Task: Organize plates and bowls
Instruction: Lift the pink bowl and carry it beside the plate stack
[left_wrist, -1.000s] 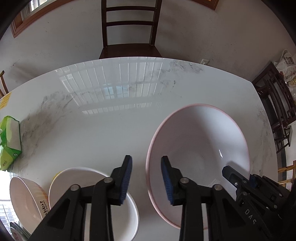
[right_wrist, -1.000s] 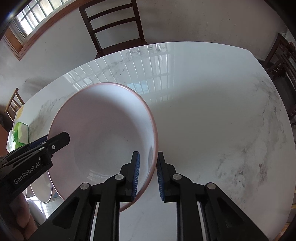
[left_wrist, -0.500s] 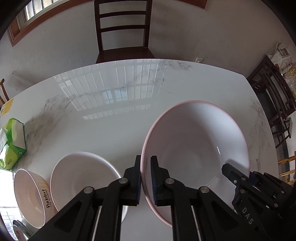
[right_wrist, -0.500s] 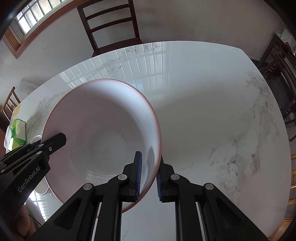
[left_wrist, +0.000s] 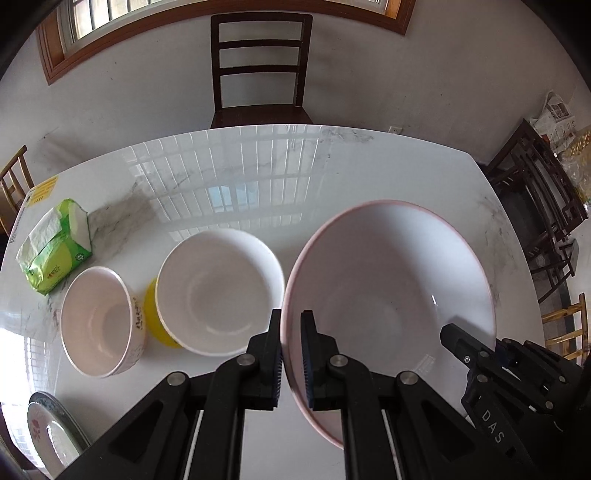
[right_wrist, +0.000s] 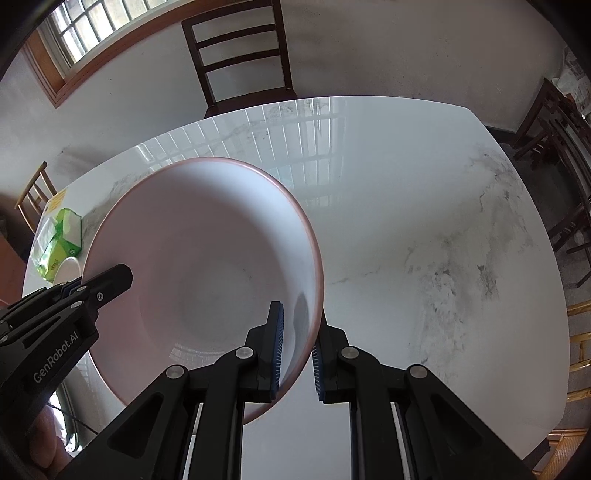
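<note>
Tools first: the left tool (left_wrist: 291, 354) is clamped on the near-left rim of the big pink-rimmed bowl (left_wrist: 391, 280), one blue ribbed pad inside and one outside, and the right tool (right_wrist: 297, 347) pinches the opposite rim the same way. Between them the bowl appears to hang clear of the desk (right_wrist: 424, 206), tilted a little toward the window side.

My worry is the grip itself — thin pads on a glossy, curved wall, only two small patches of contact. If one hand rises or drifts faster than the other, the rim could twist out of a pad and the bowl would drop onto hard stone. It looks like glazed ceramic or melamine; I cannot tell which, and only one of those survives a fall.

Swinging it left is the other risk. The white bowl with a yellow outside (left_wrist: 218, 291) sits just beside it, and next to that a pale bowl with printed lettering (left_wrist: 98, 321) leans on its side, so a low pass could clip either rim.

Further out lie a flowered plate (left_wrist: 48, 428) at the desk's near-left edge and a soft green tissue pack (left_wrist: 55, 251). The desk top is polished marble-look — slick, mirror-bright.
</note>
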